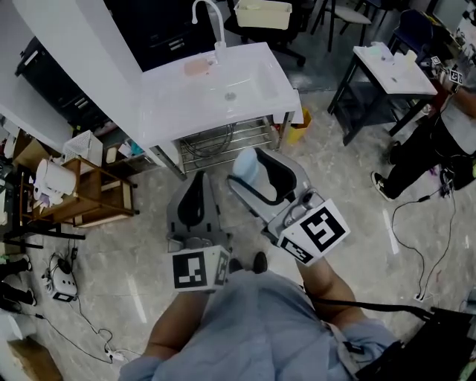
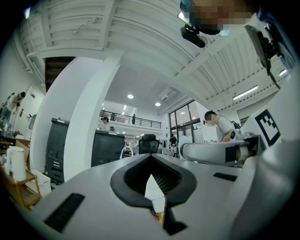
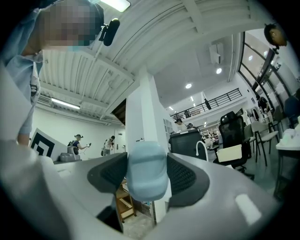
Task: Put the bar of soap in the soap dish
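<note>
In the head view my right gripper [image 1: 255,170] is shut on a pale blue bar of soap [image 1: 245,167], held in the air over the floor in front of the white sink [image 1: 256,97]. The right gripper view shows the bar of soap [image 3: 146,171] clamped between the dark pads of the right gripper [image 3: 146,174]. A pinkish soap dish [image 1: 198,67] sits on the sink's back edge beside the white faucet [image 1: 211,16], well beyond both grippers. My left gripper [image 1: 195,186] hovers left of the right one, jaws together and empty. In its own view the left gripper [image 2: 151,183] holds nothing.
A wooden shelf unit [image 1: 91,197] stands left of the sink, and a yellow container [image 1: 297,128] sits by its right leg. At the right a second white table [image 1: 394,71] has a person [image 1: 446,130] beside it. Cables [image 1: 416,223] lie on the floor.
</note>
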### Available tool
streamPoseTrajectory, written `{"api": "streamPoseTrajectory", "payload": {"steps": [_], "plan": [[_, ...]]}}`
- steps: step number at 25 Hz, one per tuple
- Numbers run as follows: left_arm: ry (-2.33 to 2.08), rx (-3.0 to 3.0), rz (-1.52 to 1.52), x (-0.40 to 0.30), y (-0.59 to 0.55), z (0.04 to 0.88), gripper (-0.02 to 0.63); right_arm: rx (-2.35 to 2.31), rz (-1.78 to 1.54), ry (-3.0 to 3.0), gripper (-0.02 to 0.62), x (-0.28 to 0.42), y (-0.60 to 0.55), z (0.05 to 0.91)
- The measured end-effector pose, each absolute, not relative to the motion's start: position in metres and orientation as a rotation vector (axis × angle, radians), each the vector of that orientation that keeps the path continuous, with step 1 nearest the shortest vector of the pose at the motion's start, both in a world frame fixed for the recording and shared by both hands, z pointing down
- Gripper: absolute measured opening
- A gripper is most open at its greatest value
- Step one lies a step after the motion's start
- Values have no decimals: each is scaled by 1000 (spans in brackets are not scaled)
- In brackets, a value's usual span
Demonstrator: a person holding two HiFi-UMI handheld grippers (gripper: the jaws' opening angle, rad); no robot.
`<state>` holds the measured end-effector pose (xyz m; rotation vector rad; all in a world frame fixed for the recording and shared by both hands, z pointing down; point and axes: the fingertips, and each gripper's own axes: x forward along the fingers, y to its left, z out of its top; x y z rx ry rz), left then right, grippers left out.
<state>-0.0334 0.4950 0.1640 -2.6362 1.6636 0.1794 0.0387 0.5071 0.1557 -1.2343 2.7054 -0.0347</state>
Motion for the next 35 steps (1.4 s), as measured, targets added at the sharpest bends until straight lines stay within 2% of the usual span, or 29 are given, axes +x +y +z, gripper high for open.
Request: {"api": "streamPoseTrajectory", "payload": {"steps": [16, 35], "plan": [[1702, -2614, 137, -3, 457, 176, 6, -1212, -47, 2704, 256, 77, 465, 162], [1698, -2665, 175, -41, 282, 188, 6, -1263, -86, 2721, 247, 40, 298, 176]]}}
